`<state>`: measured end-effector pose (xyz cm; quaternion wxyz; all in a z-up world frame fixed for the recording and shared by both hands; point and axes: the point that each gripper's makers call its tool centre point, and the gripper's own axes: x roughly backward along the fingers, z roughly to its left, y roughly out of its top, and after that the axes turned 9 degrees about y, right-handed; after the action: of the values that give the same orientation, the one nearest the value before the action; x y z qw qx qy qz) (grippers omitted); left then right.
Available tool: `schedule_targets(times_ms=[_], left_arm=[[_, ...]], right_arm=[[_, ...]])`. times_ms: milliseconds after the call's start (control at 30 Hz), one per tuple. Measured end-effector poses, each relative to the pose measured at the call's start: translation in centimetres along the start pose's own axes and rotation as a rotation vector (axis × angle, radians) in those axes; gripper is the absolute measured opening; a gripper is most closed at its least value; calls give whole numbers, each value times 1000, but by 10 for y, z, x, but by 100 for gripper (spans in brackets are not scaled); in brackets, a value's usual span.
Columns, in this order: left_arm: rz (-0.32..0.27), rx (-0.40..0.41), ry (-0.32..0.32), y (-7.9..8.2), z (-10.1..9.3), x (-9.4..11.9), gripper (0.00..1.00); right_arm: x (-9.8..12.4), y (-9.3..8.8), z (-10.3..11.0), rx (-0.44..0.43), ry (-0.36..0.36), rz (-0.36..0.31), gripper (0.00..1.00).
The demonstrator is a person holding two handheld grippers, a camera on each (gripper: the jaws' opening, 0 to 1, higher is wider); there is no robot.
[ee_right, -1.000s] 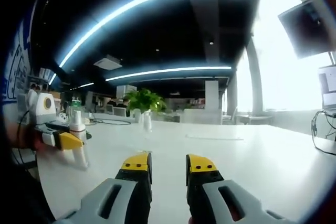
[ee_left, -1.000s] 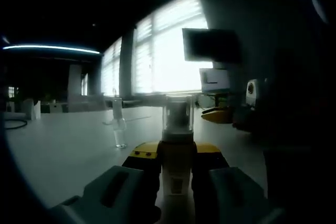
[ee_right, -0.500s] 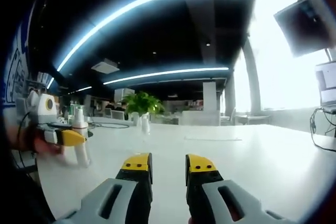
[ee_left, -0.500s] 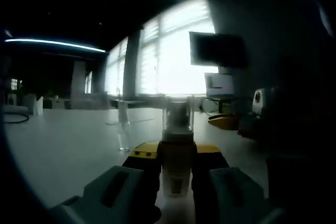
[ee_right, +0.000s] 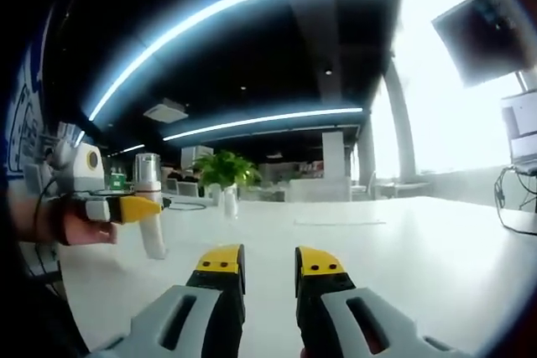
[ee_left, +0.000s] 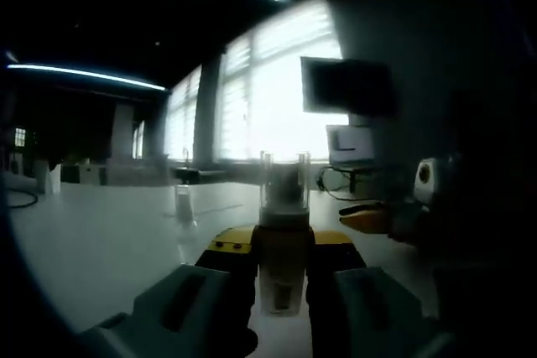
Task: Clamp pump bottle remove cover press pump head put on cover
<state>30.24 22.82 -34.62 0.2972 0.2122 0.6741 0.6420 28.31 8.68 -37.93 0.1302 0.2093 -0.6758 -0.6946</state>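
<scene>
clear-capped pump bottle [ee_left: 283, 241] clamped upright between left gripper [ee_left: 281, 249] jaws; right gripper [ee_right: 268, 264] narrowly open, empty, well apart.

The left hand-held gripper [ee_left: 283, 270] has its two yellow-tipped jaws closed on the pump bottle [ee_left: 283, 241], which stands upright between them. In the right gripper view the same gripper comes in from the left, with the person's hand [ee_right: 80, 228] behind it, lifted above the counter. The right hand-held gripper [ee_right: 268, 264] has its jaws a little apart, with nothing between them.
</scene>
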Motion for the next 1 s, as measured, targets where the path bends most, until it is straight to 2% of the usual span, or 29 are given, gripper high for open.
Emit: schedule_targets(times_ms=[233, 600, 767, 1000], left_arm=[[-11, -35, -7, 1, -4, -22, 13], [-38, 7, 3, 12, -9, -56, 13], [-51, -9, 27, 15, -8, -65, 13], [-24, -5, 53, 2, -2, -84, 13]], right_arm=[[-1, 1, -2, -10, -5, -5, 18], [-1, 0, -3, -11, -10, 0, 18], [-2, -1, -3, -1, -11, 5, 18], [-3, -1, -4, -5, -11, 4, 18]])
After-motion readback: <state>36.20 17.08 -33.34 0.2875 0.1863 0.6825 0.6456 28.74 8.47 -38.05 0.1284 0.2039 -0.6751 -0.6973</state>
